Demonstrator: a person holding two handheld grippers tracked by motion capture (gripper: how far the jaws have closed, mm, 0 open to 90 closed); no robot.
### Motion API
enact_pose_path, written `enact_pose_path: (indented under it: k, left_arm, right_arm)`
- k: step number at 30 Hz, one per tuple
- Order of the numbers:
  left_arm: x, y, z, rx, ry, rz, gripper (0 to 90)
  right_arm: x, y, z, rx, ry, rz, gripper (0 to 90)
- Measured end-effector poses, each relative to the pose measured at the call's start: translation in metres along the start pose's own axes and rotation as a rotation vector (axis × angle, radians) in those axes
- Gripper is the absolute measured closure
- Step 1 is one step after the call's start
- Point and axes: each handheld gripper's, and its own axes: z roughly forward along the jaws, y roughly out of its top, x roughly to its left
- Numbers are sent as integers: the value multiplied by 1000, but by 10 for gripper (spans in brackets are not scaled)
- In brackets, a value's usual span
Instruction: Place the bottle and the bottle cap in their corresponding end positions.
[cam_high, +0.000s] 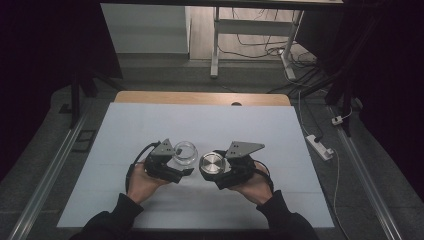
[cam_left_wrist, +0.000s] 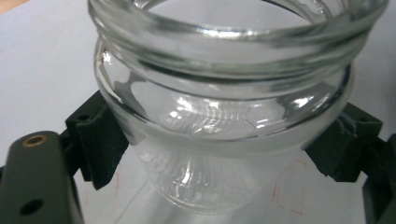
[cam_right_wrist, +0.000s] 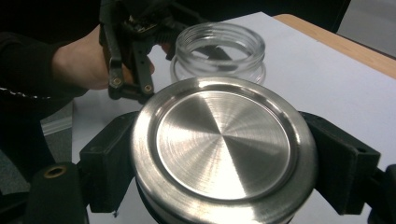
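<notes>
Roughly midway, by the look of it. Glass jar (cam_left_wrist: 224, 135) clamped at its shoulder between the jaws of the left gripper (cam_high: 176, 162), mouth open and bare, standing on the white table (cam_high: 125, 130) left of centre. Steel lid (cam_right_wrist: 219, 149) pinched across its rim by the right gripper (cam_high: 216, 167), jaws spread wide to span it, held flat side up just beside the jar and apart from it. Lid off the threads, then, or not yet on them. Remaining, if capping is the aim: bring lid over mouth, seat level, twist while the left gripper steadies the glass. Jar apparently empty.
</notes>
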Motion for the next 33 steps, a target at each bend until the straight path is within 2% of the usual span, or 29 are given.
enact_pose_path:
  k: [9, 15, 33]
  left_arm:
    - [11, 2, 3, -13, 11, -12, 160]
    - [14, 6, 4, -24, 11, 5, 160]
    - [26, 18, 20, -35, 23, 15, 160]
  right_arm:
    - [4, -5, 2, 7, 11, -15, 185]
    - [7, -9, 4, 12, 18, -14, 186]
    - [15, -26, 16, 31, 38, -24, 185]
